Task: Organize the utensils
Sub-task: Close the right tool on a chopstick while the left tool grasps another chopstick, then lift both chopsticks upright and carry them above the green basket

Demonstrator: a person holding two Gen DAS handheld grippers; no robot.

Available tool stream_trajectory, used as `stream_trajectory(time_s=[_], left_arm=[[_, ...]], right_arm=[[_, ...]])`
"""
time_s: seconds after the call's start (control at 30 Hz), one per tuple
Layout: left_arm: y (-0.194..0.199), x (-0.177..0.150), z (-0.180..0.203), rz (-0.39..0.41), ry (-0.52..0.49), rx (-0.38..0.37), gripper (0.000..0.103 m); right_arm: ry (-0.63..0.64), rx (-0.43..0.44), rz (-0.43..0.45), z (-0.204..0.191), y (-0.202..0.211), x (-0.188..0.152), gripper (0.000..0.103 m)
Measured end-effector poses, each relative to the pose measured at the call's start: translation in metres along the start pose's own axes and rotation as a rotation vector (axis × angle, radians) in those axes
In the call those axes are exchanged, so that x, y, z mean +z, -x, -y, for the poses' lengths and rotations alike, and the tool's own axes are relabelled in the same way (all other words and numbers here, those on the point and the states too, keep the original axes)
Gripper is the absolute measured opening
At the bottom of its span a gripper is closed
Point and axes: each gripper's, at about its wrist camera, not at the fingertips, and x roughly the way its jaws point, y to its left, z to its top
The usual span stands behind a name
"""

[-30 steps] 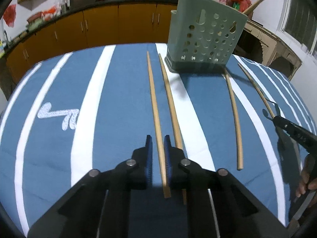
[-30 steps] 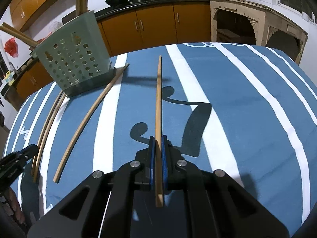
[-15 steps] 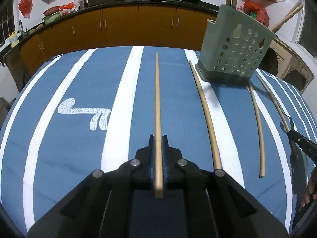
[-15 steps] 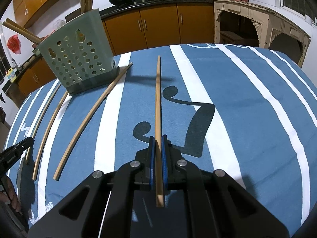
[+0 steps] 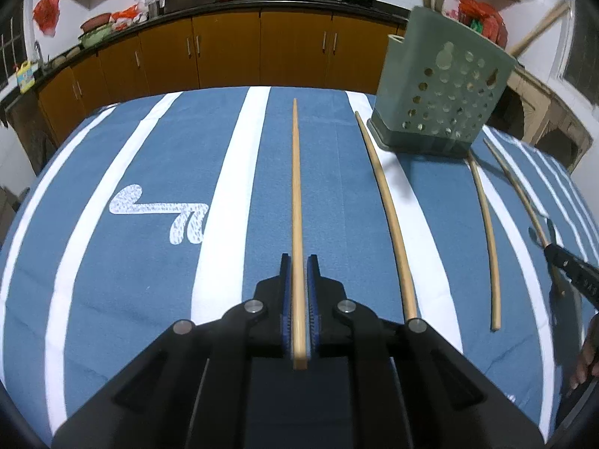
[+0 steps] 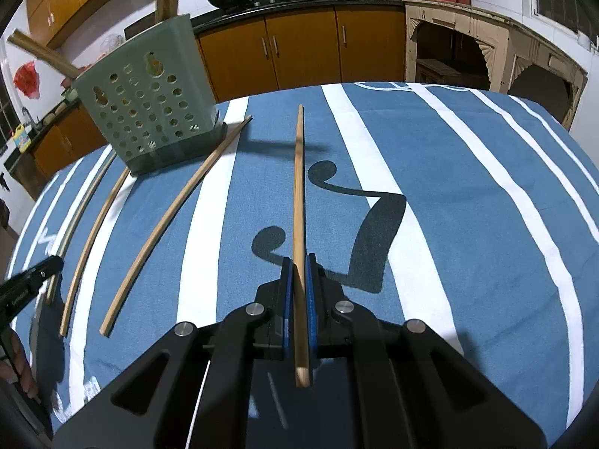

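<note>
My left gripper [image 5: 298, 262] has a wooden chopstick [image 5: 295, 187] between its blue pads, pointing straight ahead low over the striped cloth; the jaws are opening slightly, with the pads still against the stick. My right gripper [image 6: 298, 262] is shut on another chopstick [image 6: 298, 187], held above the cloth with its shadow beneath. The green perforated utensil holder [image 5: 441, 89] stands at the far side, with several sticks in it; in the right wrist view the holder [image 6: 149, 101] is at far left. Two loose chopsticks [image 5: 389, 213] [image 5: 485, 232] lie between the grippers.
The table wears a blue cloth with white stripes [image 5: 224, 205]. Orange kitchen cabinets [image 5: 262, 48] run behind it, with woks on the counter. A person's fingers [image 5: 587, 355] show at the right edge. The right gripper's black finger [image 5: 572, 273] appears there too.
My left gripper closed on its chopstick and carried it left, away from the neighbouring chopstick. The right gripper and its chopstick have stayed put.
</note>
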Motion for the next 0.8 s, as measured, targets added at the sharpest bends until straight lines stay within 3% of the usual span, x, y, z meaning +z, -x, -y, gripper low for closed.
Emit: stream_trajectory(time_s=[0.27,0.37,0.4,0.57,0.8], left_arm=[[0.007,-0.009,0.005,-0.003,-0.039,0.004,0.017],[0.007,-0.010,0.005,-0.003,-0.040,0.003,0.014],[0.007,-0.010,0.004,-0.003,-0.040,0.002,0.009],[0.010,-0.012,0.004,-0.008,-0.042,-0.003,0.008],[0.027,-0.013,0.002,0.002,-0.051,-0.012,0.007]], right_arm=[[0.001,0.013,-0.002,0.003,0.005,-0.006,0.008],[0.007,0.013,-0.003,0.002,0.005,-0.006,0.008],[0.008,0.015,-0.003,0.002,0.005,-0.007,0.008],[0.000,0.036,-0.002,0.005,0.009,-0.007,0.007],[-0.012,0.041,0.084,0.013,0.037,0.003,0.007]])
